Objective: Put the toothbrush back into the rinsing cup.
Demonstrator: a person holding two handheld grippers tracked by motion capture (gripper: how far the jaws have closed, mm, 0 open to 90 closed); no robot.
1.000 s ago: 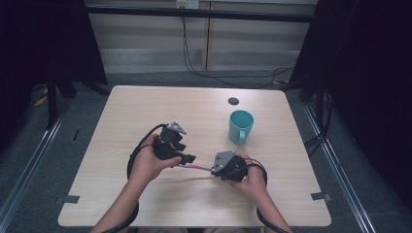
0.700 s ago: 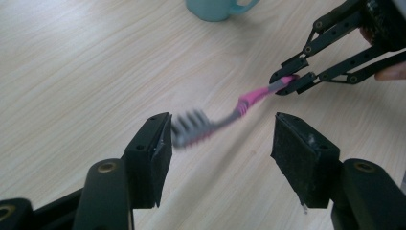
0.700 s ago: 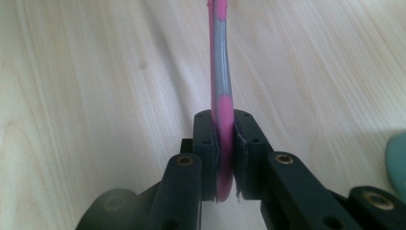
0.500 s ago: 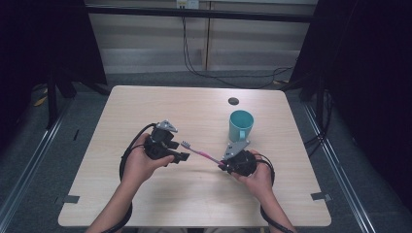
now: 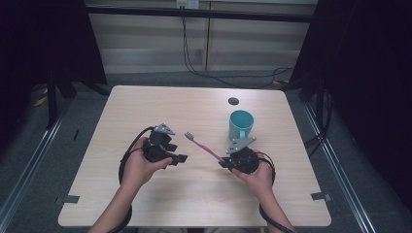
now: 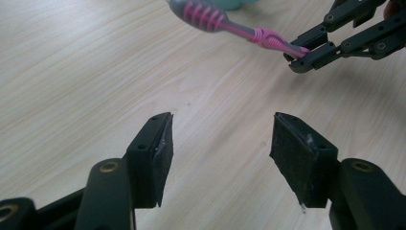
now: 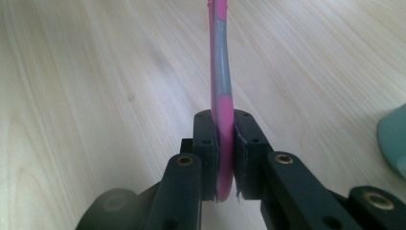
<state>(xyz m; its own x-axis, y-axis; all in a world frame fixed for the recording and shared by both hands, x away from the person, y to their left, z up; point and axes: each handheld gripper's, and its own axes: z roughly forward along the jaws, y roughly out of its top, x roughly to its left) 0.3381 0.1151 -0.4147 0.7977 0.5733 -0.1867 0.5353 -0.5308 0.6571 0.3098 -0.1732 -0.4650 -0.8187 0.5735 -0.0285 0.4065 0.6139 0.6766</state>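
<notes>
Right now we hold the pink toothbrush [image 5: 204, 146] by the end of its handle in our right tongs [image 5: 224, 162], whose jaws are pressed together on it; in the right gripper view the pink and grey handle [image 7: 221, 96] stands between the two pads and runs straight up to the top of the frame. In the high view the brush sits at the centre of the frame, slanting from the right tongs up and to the left, with its bristle head at the upper-left end, raised above the tabletop [image 5: 145, 111]. Our left tongs [image 5: 180, 158] lie left of centre, with the jaws standing apart and nothing between them; the left gripper view shows bare wood between the two pads [image 6: 162, 153], and the brush [image 6: 225, 24] held by the right tongs [image 6: 301, 53] in the upper right of that frame. A teal cup [image 5: 241, 124] stands upright just above and right of the right tongs, and a small dark round spot [image 5: 233, 101] lies on the tabletop above the cup.
</notes>
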